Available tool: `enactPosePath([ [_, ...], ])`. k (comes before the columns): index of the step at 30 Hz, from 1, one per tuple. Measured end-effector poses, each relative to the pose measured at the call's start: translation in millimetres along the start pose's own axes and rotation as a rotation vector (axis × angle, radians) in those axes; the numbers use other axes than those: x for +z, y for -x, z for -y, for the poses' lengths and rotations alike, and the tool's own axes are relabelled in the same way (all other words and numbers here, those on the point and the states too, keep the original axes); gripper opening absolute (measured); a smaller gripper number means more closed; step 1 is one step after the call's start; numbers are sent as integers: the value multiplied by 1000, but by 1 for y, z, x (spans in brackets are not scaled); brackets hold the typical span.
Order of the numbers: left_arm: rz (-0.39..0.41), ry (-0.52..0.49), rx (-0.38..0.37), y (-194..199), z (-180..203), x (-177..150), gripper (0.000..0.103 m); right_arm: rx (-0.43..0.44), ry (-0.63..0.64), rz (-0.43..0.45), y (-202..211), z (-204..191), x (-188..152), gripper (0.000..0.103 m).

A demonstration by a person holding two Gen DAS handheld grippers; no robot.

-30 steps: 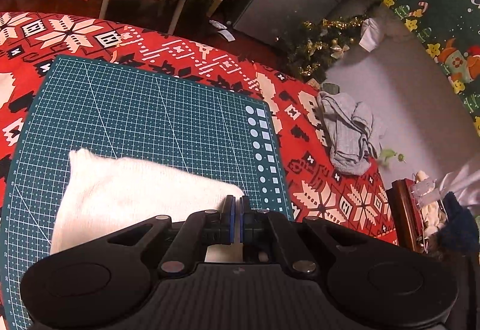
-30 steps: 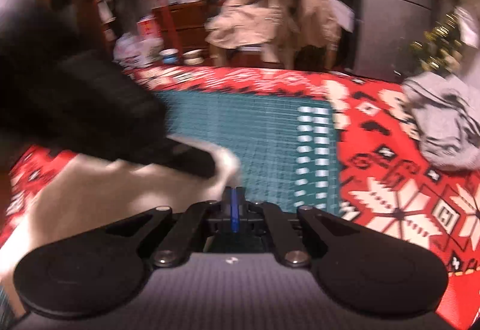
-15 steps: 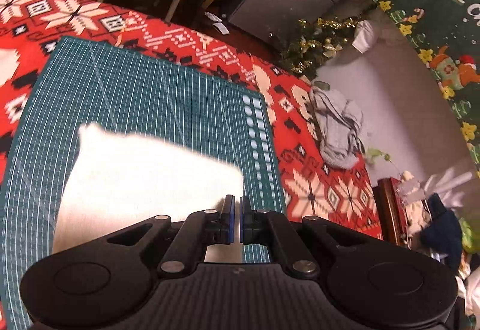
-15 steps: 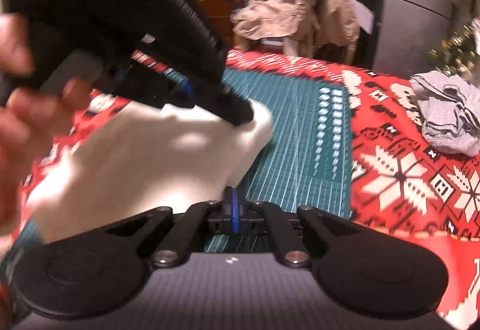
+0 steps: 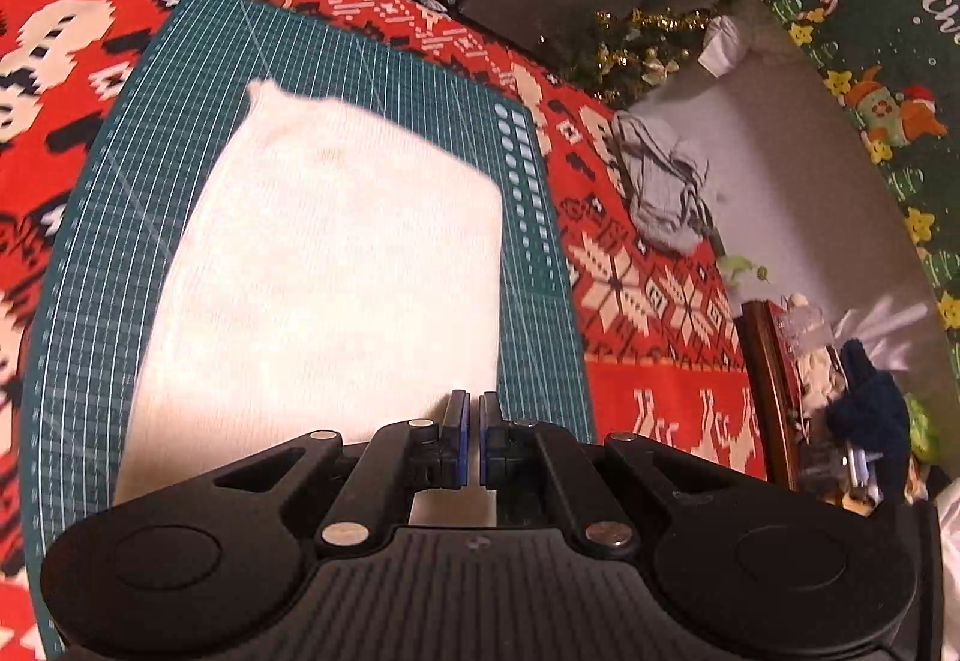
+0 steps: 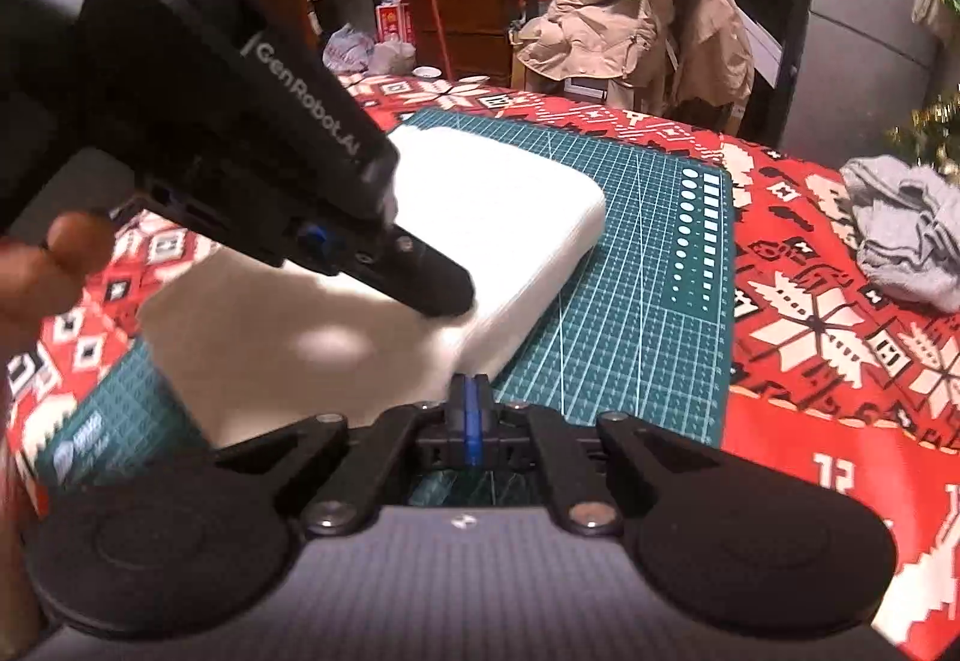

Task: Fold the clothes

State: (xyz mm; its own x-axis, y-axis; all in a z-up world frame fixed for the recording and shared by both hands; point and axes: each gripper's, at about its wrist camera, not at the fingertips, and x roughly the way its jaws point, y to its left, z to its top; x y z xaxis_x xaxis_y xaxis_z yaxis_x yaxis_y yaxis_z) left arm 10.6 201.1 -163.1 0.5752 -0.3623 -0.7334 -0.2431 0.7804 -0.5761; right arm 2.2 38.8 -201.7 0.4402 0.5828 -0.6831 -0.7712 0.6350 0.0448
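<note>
Right wrist view: left gripper (image 6: 444, 295), jaws closed, empty, now pressing on folded white knit garment (image 6: 498, 205), lying on green gridded cutting mat (image 6: 648, 301). Right gripper (image 6: 471, 391) closed, empty, at garment's near edge. Garment has shifted mat-centre; fold looks nearly finished. Grey crumpled cloth (image 6: 906, 235) waits aside.

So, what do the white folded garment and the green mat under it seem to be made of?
White folded garment: probably a soft knit fabric, matte; faint ribbed texture, thick rounded fold edge. Green mat: looks like a smooth vinyl or rubber cutting mat; printed white grid, lying flat.
</note>
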Motion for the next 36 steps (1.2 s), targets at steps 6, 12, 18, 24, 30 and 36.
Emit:
enactPosePath([
  [6, -12, -5, 14, 8, -2, -18, 2, -41, -31, 10, -6, 2, 2, 3],
  [12, -44, -21, 10, 19, -5, -38, 2, 43, 71, -44, 28, -34, -26, 2],
  [18, -56, -11, 8, 28, -12, -51, 2, 12, 25, -38, 34, -36, -32, 3],
  [24, -50, -2, 12, 36, -18, -60, 2, 41, 52, -54, 44, -58, -43, 3],
  [30, -47, 11, -6, 46, -24, -65, 2, 78, 61, -71, 59, -75, -57, 3],
  [36, 22, 1, -34, 77, -33, -69, 5, -10, -6, -32, 63, -71, -53, 25],
])
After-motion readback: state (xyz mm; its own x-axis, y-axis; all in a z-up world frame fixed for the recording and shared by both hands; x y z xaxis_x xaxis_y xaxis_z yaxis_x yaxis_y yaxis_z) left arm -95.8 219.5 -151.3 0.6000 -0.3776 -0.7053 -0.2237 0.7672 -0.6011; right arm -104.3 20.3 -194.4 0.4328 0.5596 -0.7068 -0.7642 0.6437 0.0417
